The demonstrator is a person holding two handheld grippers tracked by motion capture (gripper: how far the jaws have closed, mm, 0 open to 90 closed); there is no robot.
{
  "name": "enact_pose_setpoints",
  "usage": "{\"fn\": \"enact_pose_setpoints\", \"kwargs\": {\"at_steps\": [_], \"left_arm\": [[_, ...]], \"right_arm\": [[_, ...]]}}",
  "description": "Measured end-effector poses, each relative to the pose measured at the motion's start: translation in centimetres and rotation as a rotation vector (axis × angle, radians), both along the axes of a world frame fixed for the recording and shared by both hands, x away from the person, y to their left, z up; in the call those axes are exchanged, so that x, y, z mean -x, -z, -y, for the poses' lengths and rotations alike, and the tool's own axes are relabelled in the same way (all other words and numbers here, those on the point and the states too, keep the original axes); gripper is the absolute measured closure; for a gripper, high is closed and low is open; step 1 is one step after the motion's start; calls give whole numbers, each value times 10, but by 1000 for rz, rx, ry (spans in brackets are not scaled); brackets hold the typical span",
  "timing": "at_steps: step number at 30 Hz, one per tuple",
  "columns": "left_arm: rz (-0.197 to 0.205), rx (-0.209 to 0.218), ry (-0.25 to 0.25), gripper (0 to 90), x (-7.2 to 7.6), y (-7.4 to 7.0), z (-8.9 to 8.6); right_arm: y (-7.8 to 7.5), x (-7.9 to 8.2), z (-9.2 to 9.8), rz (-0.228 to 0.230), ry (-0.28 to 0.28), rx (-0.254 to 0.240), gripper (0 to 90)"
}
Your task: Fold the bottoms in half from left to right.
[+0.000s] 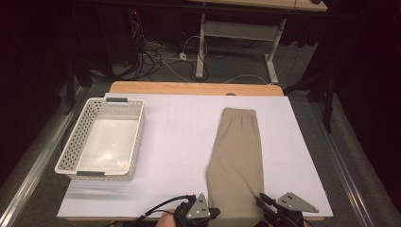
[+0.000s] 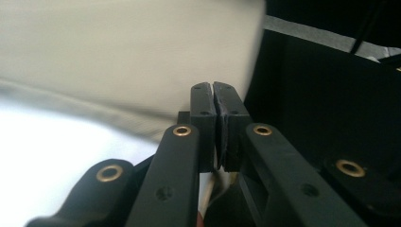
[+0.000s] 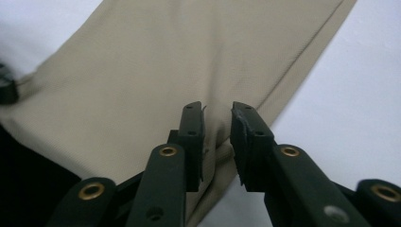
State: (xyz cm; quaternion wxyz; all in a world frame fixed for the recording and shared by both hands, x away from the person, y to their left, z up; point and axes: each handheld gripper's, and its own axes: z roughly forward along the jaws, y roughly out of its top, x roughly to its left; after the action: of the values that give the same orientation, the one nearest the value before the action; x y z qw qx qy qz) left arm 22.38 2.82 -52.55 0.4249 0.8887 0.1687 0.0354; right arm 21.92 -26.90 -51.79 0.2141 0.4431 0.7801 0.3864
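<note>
A white sheet [image 1: 184, 142] is spread over a wooden table [image 1: 189, 88], beyond which a grey floor with tangled cables [image 1: 156, 54] and a second desk frame [image 1: 236, 33] can be made out in a dark room. A folded pair of khaki trousers [image 1: 236, 156] is laid lengthwise on the sheet, its near end lying between the two grippers.

In the high view the left gripper [image 1: 213, 212] is seen at the cloth's near left corner and the right gripper [image 1: 261, 198] at its near right edge. In the left gripper view the left gripper [image 2: 214, 85] is shown with jaws pressed together, nothing visibly between them, the cloth just beyond. In the right gripper view the right gripper [image 3: 217, 106] is held slightly apart over the hem, a fold of which is raised between the jaws.

A white perforated basket [image 1: 101, 139], empty inside, is set well off beyond the left gripper.
</note>
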Motion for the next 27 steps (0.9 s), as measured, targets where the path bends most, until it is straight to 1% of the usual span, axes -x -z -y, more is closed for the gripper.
{"fn": "enact_pose_setpoints", "kwargs": {"at_steps": [1,2,3,4,5,6,7,10,11,12,13,14,15,16,17,18,20,21,22,23,24,25,26,27], "left_arm": [[0,15,-3,812,0,-1,-2],[2,28,-7,774,0,-3,-4],[3,48,-12,726,-1,-5,-8],[5,64,-24,663,-3,-7,-12],[5,86,-44,616,-6,-10,-17],[3,100,-56,589,-8,-12,-20],[3,117,-74,555,-12,-15,-25],[15,138,-123,551,-24,-20,-38],[25,136,-138,524,-28,-21,-41],[35,123,-158,506,-34,-21,-44],[42,116,-175,506,-38,-21,-45],[48,99,-203,508,-43,-20,-47],[41,77,-237,529,-49,-19,-47],[23,66,-267,533,-56,-18,-47],[15,63,-280,545,-59,-17,-47],[16,50,-291,561,-63,-15,-45],[5,24,-293,562,-73,-12,-38],[12,10,-297,570,-79,-10,-33],[10,-3,-303,592,-83,-10,-29],[9,-18,-308,593,-87,-9,-24],[6,-27,-298,594,-91,-8,-17],[11,-37,-289,623,-92,-8,-12],[19,-49,-275,622,-93,-9,-6],[16,-35,-261,623,-95,-10,-1]], "right_arm": [[1,-2,0,-2,4,4,739],[3,-4,-2,-16,9,9,742],[4,-6,-2,-21,4,20,775],[5,-6,-3,-15,-1,21,845],[4,-7,-4,-14,-17,27,882],[2,-7,-5,-14,-21,34,891],[1,-6,-4,-2,-23,37,893],[-7,1,0,27,-6,17,897],[-7,3,2,31,2,15,897],[-7,4,3,32,8,22,898],[-4,5,5,22,12,33,897],[-2,5,6,13,19,37,898],[0,4,8,8,25,37,897],[1,4,10,5,31,32,897],[1,5,11,7,37,29,897],[1,5,11,8,42,31,897],[3,6,11,7,39,31,894],[4,6,11,4,38,31,894],[4,6,11,1,39,28,894],[4,6,11,0,38,25,894],[4,6,11,1,37,25,894],[4,6,10,1,36,25,894],[4,6,11,4,33,27,892],[3,6,11,4,31,27,888]]}}
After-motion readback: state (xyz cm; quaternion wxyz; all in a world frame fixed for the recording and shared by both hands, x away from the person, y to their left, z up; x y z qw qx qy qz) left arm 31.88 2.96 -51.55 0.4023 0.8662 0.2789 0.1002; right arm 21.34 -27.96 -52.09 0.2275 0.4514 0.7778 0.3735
